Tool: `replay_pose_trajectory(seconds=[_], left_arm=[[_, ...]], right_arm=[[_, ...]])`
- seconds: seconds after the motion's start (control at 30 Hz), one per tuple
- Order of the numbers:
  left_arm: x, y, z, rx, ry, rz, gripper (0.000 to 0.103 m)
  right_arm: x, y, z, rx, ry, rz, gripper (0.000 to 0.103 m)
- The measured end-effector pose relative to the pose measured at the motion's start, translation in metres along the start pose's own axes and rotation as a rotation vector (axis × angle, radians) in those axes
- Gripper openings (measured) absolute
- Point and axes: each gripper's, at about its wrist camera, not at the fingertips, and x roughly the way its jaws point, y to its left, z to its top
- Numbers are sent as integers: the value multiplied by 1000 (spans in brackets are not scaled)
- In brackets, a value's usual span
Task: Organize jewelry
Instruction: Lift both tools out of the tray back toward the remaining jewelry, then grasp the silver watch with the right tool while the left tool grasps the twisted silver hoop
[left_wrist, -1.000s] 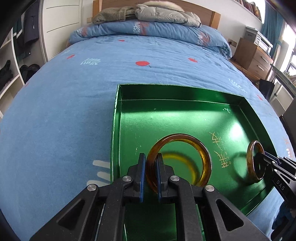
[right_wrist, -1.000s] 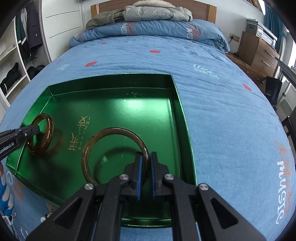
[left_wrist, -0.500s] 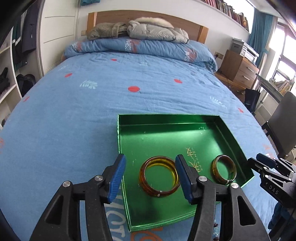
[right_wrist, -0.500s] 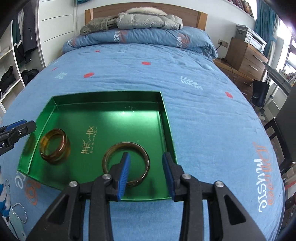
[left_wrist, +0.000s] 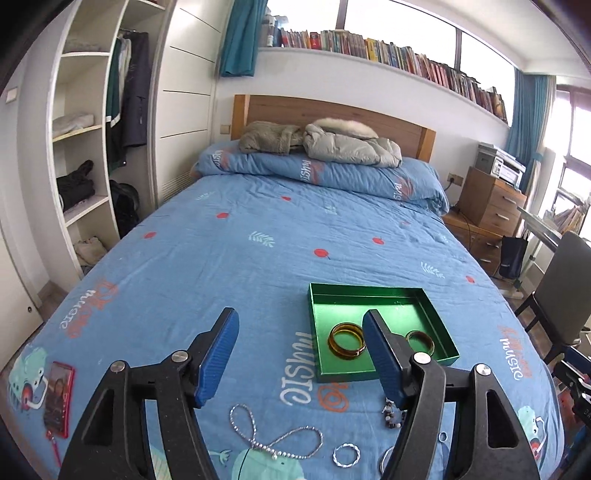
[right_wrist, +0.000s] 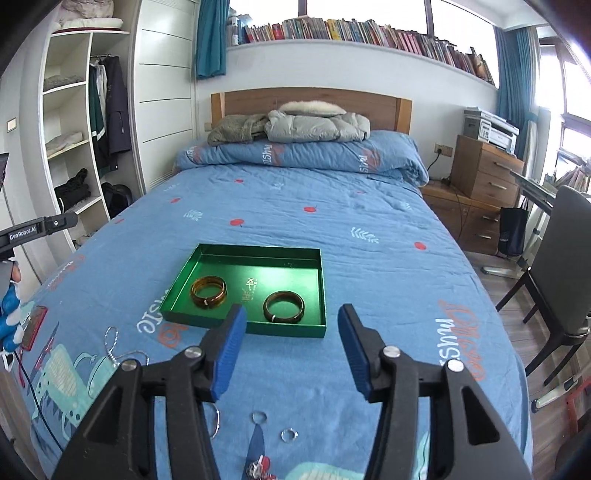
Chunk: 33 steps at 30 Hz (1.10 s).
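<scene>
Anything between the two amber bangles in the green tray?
Only bare green tray floor with gold lettering between wide amber bangle and thinner dark amber bangle; clearest in right wrist view.

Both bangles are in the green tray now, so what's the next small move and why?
Probably lower the open left tongs toward the silver chain necklace lying loose on the bedspread just below them. Both amber bangles already sit in the green tray, and the right tongs are empty too.
</scene>
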Motion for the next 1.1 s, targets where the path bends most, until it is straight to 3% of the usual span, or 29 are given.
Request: replay_pose_trajectory(seconds=[0.23,0.6,0.87,1.1], left_arm=[[-63,15,-52,9,-30,77,78],[-102,11,-125,41,-12,82,86],[-91,-6,-174,39,-16,103,91],[-35,-21,-225,72,130,69,91]], right_arm=[[-81,-4,-62,9,-54,16,50],[-126,-21,-134,66,-68,-20,50],[-101,-16,-173,88,-27,19,59],[-38,5,-207,74,82,67,59]])
